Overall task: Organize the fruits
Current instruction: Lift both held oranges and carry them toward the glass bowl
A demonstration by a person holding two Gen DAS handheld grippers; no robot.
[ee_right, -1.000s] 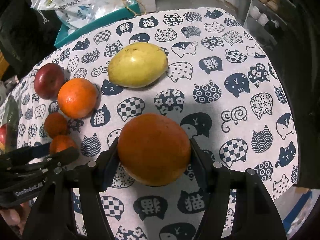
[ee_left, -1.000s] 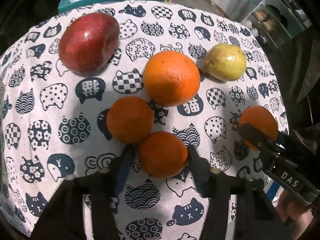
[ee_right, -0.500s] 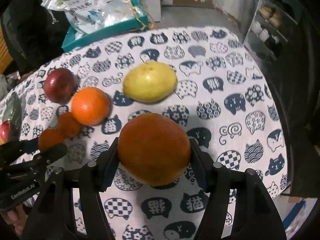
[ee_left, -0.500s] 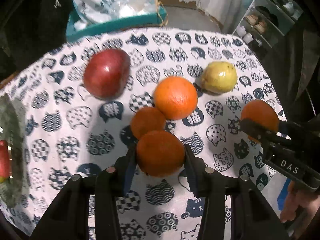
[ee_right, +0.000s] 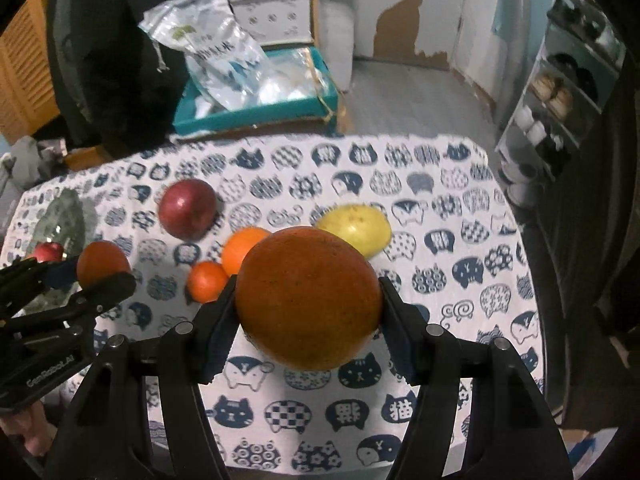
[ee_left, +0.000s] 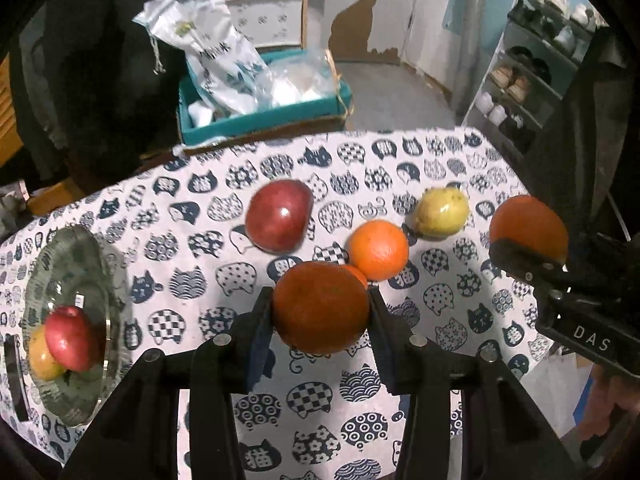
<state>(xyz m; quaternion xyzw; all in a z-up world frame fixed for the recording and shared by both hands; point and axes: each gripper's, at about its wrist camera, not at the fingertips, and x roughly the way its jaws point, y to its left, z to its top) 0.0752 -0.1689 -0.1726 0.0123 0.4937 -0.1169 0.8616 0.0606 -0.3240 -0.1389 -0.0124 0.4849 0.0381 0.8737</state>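
Observation:
My left gripper [ee_left: 320, 312] is shut on a small orange [ee_left: 321, 307] and holds it above the cat-print tablecloth [ee_left: 192, 272]. My right gripper [ee_right: 308, 304] is shut on a large orange [ee_right: 308, 298], also lifted; both show from the side in the other view, the large orange [ee_left: 528, 229] and the small one [ee_right: 103, 263]. On the cloth lie a red apple [ee_left: 279, 215], an orange [ee_left: 378, 244], a small orange [ee_right: 207, 282] and a yellow-green pear [ee_left: 441, 212]. A glass plate [ee_left: 76, 264] at the left holds a red apple [ee_left: 68, 338] and a yellow fruit [ee_left: 42, 356].
A teal box [ee_left: 260, 120] with plastic bags stands beyond the table's far edge. A shoe rack [ee_left: 532, 76] is at the far right. The table's right edge drops off beside my right gripper.
Both grippers rose with their oranges. The left one lifted its small orange off the cloth and pulled back, so the glass plate came into view at the left.

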